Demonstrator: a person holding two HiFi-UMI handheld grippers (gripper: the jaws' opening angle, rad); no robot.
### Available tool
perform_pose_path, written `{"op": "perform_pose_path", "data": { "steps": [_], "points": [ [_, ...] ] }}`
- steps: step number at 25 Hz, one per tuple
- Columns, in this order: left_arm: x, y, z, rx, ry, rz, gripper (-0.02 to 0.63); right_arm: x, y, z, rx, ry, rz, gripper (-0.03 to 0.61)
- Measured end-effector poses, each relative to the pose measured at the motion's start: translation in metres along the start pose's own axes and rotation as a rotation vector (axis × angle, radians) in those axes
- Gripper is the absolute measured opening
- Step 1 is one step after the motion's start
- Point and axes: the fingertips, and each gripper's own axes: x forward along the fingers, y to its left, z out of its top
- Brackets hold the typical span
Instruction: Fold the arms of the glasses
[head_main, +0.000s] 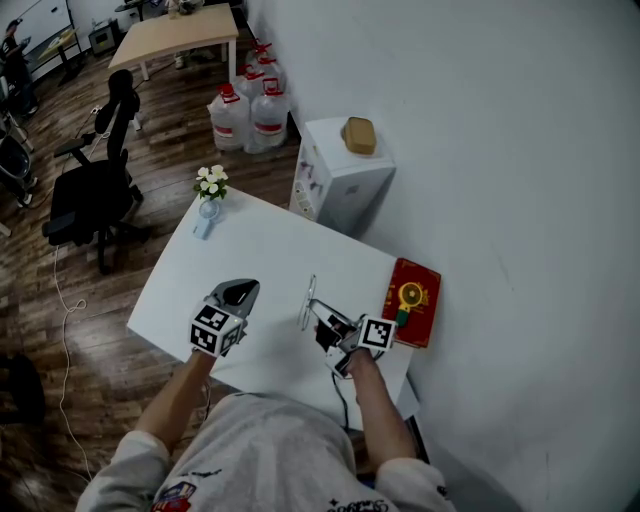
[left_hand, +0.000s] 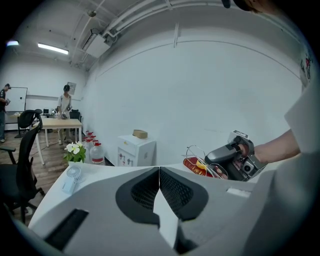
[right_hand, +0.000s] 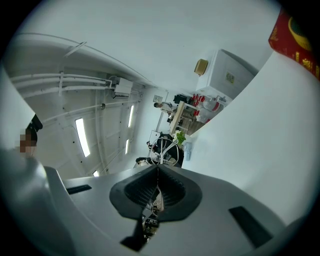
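Note:
Thin wire-framed glasses (head_main: 309, 300) are held above the white table (head_main: 260, 250) with my right gripper (head_main: 323, 326) shut on them. In the right gripper view the wire frame (right_hand: 163, 149) sticks out past the closed jaws of that gripper (right_hand: 158, 172), and the picture is rolled on its side. In the left gripper view the glasses (left_hand: 201, 159) show at the tip of the right gripper (left_hand: 222, 156), with a lens near its jaws. My left gripper (head_main: 243, 291) hovers over the table, left of the glasses and apart from them. The left gripper (left_hand: 159, 171) is shut with nothing in it.
A red book (head_main: 413, 300) lies at the table's right edge by the wall. A small hand fan (head_main: 205, 216) and a pot of white flowers (head_main: 211, 182) stand at the far corner. Beyond are a white cabinet (head_main: 340, 175), water jugs (head_main: 250, 110) and an office chair (head_main: 95, 190).

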Motion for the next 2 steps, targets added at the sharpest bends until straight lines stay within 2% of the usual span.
{"op": "perform_pose_path", "data": {
  "steps": [2],
  "points": [
    [-0.0002, -0.0008, -0.0015, -0.003, 0.002, -0.004, 0.006, -0.0015, -0.0017, 0.0006, 0.001, -0.003, -0.009, 0.009]
  ]
}}
